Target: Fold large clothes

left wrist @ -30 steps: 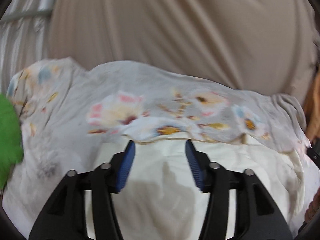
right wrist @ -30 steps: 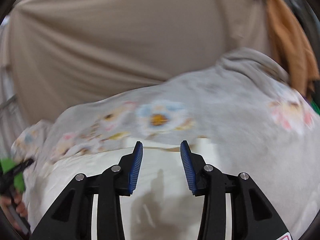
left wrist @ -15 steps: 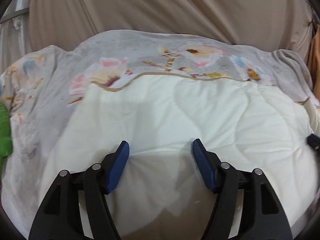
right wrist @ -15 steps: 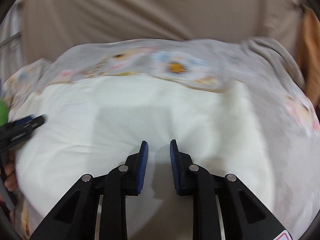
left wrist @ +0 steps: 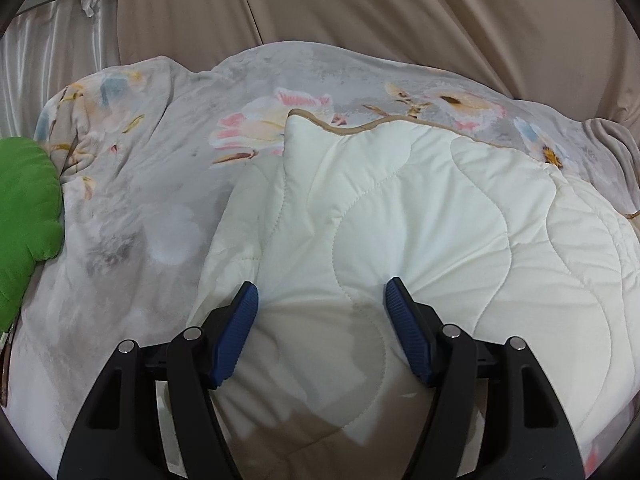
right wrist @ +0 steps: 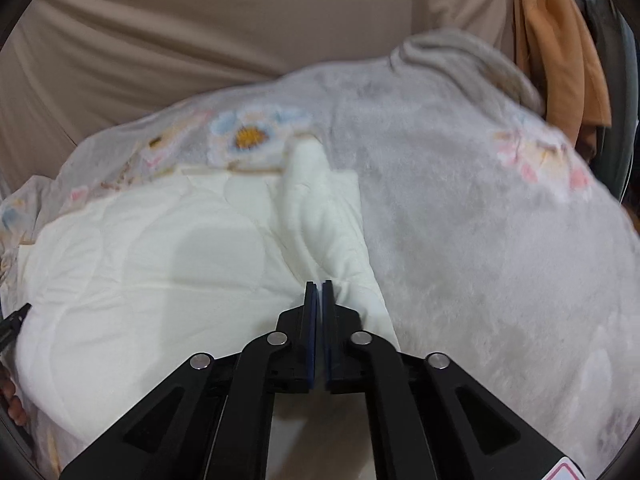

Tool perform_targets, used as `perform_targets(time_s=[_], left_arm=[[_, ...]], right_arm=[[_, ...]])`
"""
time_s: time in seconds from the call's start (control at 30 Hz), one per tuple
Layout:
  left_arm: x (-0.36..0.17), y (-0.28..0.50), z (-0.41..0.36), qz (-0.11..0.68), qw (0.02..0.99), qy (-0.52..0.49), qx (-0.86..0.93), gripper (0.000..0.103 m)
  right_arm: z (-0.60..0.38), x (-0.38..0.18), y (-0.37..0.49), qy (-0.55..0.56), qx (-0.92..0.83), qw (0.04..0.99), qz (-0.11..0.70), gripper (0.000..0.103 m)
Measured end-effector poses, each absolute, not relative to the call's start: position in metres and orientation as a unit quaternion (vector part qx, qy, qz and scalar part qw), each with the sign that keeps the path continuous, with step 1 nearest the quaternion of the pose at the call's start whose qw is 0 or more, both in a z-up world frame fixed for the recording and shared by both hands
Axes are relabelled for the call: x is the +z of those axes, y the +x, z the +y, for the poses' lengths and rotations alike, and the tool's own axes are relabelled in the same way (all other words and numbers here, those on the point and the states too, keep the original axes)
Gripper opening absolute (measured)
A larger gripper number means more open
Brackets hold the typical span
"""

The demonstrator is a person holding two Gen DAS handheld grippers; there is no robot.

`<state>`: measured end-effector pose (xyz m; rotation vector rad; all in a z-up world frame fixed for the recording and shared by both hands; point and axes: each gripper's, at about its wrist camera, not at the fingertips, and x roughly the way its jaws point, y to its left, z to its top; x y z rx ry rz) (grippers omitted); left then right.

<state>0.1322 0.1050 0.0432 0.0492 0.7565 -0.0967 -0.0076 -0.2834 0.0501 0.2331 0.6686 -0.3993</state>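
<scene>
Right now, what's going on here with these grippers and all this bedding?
A person is folding a cream quilt that lies on a grey floral blanket. The right hand-held gripper is shut at the quilt's bunched edge, apparently pinching the fabric. The left hand-held gripper is open, its pads on either side of a patch of quilt, not yet gripping it. A green cushion sits at the blanket's left side.

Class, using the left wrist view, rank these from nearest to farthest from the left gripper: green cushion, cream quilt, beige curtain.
1. cream quilt, directly between and beneath the left gripper jaws.
2. green cushion, far left edge.
3. beige curtain, behind the bed, top.
</scene>
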Motion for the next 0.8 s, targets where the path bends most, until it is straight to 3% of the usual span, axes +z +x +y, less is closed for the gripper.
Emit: perform_targets(time_s=[0.1,0.23,0.5,0.67,0.8], left_arm=[[0.042,0.132,0.103,0.368,0.929,0.025,-0.045,0.066],[0.042,0.131,0.102,0.367,0.929,0.025,-0.046,0.066],[0.041,0.131,0.102,0.365,0.93,0.028,-0.045,0.066],[0.04,0.13,0.103,0.364,0.93,0.027,-0.047,0.066],[0.052,0.13,0.11,0.368,0.928,0.008,-0.055,0.066]], right_arm=[[-0.286,0.051,0.001,0.077,-0.225,0.914,0.329,0.009],[-0.319,0.008,0.018,0.146,-0.21,0.89,0.377,0.014],[-0.306,0.051,-0.003,0.158,-0.206,0.906,0.334,0.016],[-0.314,0.015,0.018,0.161,-0.202,0.888,0.379,0.015],[-0.312,0.034,0.013,0.171,-0.208,0.891,0.365,0.018]])
